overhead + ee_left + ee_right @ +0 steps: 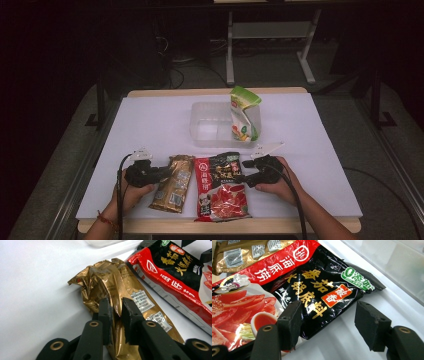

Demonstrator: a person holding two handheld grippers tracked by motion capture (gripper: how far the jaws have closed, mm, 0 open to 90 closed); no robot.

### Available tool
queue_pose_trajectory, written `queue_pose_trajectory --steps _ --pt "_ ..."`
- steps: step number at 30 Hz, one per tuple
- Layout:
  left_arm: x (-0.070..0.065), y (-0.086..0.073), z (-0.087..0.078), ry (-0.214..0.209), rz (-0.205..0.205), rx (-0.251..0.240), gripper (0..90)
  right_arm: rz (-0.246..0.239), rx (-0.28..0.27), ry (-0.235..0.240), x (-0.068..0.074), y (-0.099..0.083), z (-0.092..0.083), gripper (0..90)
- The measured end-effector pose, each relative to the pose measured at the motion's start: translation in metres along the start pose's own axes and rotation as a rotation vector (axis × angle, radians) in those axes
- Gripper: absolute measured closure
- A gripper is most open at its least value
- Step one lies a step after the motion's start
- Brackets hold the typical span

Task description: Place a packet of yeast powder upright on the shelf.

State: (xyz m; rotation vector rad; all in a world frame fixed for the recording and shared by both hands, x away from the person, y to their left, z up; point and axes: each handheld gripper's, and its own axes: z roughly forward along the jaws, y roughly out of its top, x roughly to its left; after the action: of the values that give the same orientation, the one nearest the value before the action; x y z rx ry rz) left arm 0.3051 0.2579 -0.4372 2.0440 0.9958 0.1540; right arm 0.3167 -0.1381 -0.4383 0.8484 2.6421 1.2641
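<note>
A gold foil packet (172, 184) lies near the table's front edge, left of a red and black hotpot-base packet (222, 190). My left gripper (162, 175) comes at the gold packet (117, 285) from its left side. In the left gripper view my left gripper (116, 308) pinches a raised fold of the foil between its jaws. My right gripper (242, 177) sits at the right edge of the red and black packet (287, 282). In the right gripper view my right gripper (328, 315) stands open, one jaw over the packet's corner, the other over bare table.
A clear plastic container (210, 125) stands at the middle of the white table (150, 125), with a green and white pouch (243, 117) upright in its right end. Its wall (392, 262) is close beyond my right gripper. Dark floor and desk legs lie past the table.
</note>
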Motion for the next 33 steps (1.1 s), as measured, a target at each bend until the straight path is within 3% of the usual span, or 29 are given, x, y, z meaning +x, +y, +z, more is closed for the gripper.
queue_pose_trajectory --steps 2,7,14,19,21,24,25,26,27,28,30,33 --pt "-0.001 0.002 0.001 0.002 0.016 0.003 75.9 0.004 -0.001 -0.001 0.0 0.0 -0.001 38.1" --pt "-0.002 0.005 0.001 0.012 0.036 0.003 89.6 0.003 -0.005 -0.002 0.0 0.0 -0.003 38.2" --pt "-0.005 0.006 -0.005 0.005 0.071 -0.015 90.0 0.005 -0.018 -0.008 -0.001 -0.001 -0.006 38.4" --pt "-0.005 0.006 -0.012 0.012 0.069 -0.054 90.0 0.008 -0.032 -0.01 -0.001 0.0 -0.009 38.4" --pt "-0.005 0.007 -0.016 -0.004 0.066 -0.068 90.0 0.008 -0.035 -0.01 -0.001 0.001 -0.009 38.5" --pt "-0.004 0.006 -0.014 0.021 0.06 -0.047 90.0 0.006 -0.036 -0.006 0.0 0.001 -0.009 38.4" --pt "-0.002 0.005 -0.011 0.057 0.058 -0.046 86.7 0.007 -0.034 -0.006 0.0 0.001 -0.009 38.4" --pt "-0.001 0.004 -0.009 0.065 0.043 -0.038 66.2 0.004 -0.034 -0.004 0.001 0.002 -0.009 38.4" --pt "0.001 0.003 -0.007 0.071 0.04 -0.03 66.2 0.004 -0.033 -0.002 0.001 0.002 -0.009 38.3" --pt "0.001 0.002 -0.004 0.084 0.038 -0.021 54.0 0.002 -0.031 -0.001 0.002 0.002 -0.008 38.3" --pt "0.001 0.0 -0.001 0.062 0.025 -0.013 36.3 0.0 -0.03 0.0 0.002 0.002 -0.009 38.3" --pt "0.0 -0.001 0.006 0.069 0.018 0.013 25.8 0.0 -0.031 0.001 0.002 0.002 -0.009 38.3"
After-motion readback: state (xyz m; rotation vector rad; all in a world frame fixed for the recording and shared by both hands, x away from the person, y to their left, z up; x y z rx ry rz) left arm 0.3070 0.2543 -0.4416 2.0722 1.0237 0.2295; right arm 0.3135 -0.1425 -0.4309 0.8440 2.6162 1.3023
